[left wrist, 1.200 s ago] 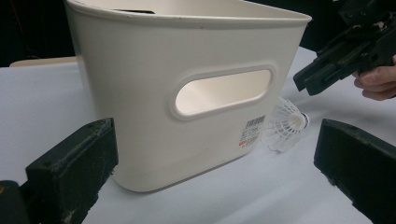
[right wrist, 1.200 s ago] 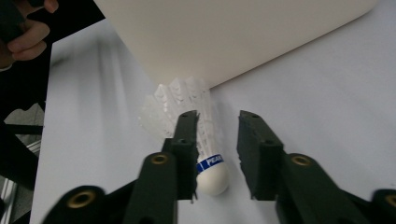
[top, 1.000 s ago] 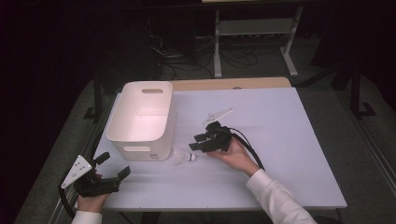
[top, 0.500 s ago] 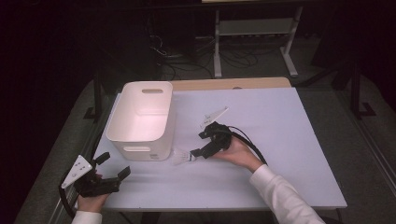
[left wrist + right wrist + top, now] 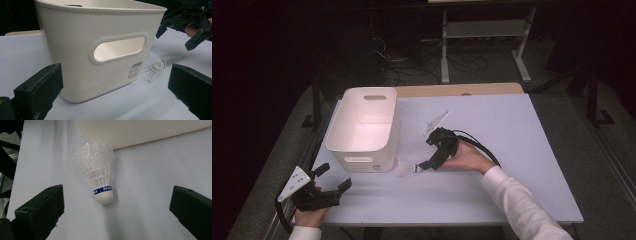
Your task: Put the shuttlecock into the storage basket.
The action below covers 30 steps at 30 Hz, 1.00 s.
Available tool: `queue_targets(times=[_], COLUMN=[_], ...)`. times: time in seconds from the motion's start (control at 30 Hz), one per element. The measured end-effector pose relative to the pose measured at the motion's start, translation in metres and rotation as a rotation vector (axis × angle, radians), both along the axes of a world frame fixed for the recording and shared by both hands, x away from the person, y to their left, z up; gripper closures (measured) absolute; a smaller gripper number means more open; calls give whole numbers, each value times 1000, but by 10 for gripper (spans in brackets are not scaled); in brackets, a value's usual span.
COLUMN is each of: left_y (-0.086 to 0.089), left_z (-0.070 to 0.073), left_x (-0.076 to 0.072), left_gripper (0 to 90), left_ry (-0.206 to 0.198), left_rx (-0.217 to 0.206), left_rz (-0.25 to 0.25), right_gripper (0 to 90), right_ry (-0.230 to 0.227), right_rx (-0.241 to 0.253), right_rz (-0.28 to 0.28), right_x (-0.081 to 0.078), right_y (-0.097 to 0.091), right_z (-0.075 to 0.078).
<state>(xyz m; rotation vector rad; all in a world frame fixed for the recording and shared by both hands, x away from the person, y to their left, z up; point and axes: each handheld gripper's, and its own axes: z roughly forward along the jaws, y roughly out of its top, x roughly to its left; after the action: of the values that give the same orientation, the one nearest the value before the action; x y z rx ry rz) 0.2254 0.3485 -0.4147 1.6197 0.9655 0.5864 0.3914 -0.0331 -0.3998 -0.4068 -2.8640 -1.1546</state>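
Note:
A white shuttlecock [image 5: 96,176] with a blue band lies on its side on the table, its feathers against the cream bin [image 5: 364,127]. In the high view the shuttlecock [image 5: 407,169] sits by the bin's near right corner. My right gripper [image 5: 424,164] hovers just right of it, tilted down, jaws wide open on either side of the cork with nothing between them. My left gripper [image 5: 334,177] rests open at the table's near left corner, facing the bin's handle wall [image 5: 117,48]. The shuttlecock [image 5: 152,66] peeks out beside that wall.
The white table [image 5: 512,130] stretches right of the bin with free room. A wooden strip [image 5: 457,90] runs along its far edge. Behind it stand a metal rack [image 5: 482,30] and cables on the dark floor.
My right gripper has dropped toward the table and swung left and nearer to the shuttlecock. The left gripper has stayed put.

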Motion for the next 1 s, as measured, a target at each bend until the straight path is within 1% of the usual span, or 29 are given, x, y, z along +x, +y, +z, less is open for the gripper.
queue_targets(times=[0.1,0.13,0.2,0.27,0.3,0.4,0.47,0.53,0.57,0.6,0.63,0.7,0.73,0.77,0.8,0.87,1.0], left_y=[0,0,0,0,0,0,0,0,0,0,0,0,1,1,1,1,1], left_z=[0,0,0,0,0,0,0,0,0,0,0,0,0,0,0,0,0], left_x=[0,0,0,0,0,0,0,0,0,0,0,0,0,0,0,0,0], left_gripper=[0,0,0,0,0,0,0,0,0,0,0,0,0,0,0,0,0], left_ry=[0,0,1,1,1,1,2,1,2,2,2,-1,0,0,0,0,-2], left_rx=[-3,-2,-3,-3,-3,-3,-4,-4,-3,-3,-3,-4,-1,1,2,3,1], left_rz=[2,1,2,2,1,1,3,2,2,2,2,2,1,0,2,0,-1], right_gripper=[0,0,0,0,0,2,60,79,105,137,139,170,197,219,235,304,393], right_ry=[-10,-4,-15,-9,-19,4,20,26,31,43,51,46,64,56,60,53,77], right_rx=[-9,-7,-14,-28,-34,-48,-47,-46,-47,-50,-53,-67,-71,-66,-64,-46,-38], right_rz=[20,25,35,40,46,47,57,63,65,69,73,74,76,85,83,100,119], right_x=[1,2,2,2,3,4,5,7,8,8,8,9,8,9,8,9,9], right_y=[2,3,6,8,9,12,13,14,15,15,16,17,18,18,18,19,21], right_z=[-2,-3,-6,-9,-11,-16,-18,-21,-23,-24,-25,-28,-29,-30,-30,-31,-33])
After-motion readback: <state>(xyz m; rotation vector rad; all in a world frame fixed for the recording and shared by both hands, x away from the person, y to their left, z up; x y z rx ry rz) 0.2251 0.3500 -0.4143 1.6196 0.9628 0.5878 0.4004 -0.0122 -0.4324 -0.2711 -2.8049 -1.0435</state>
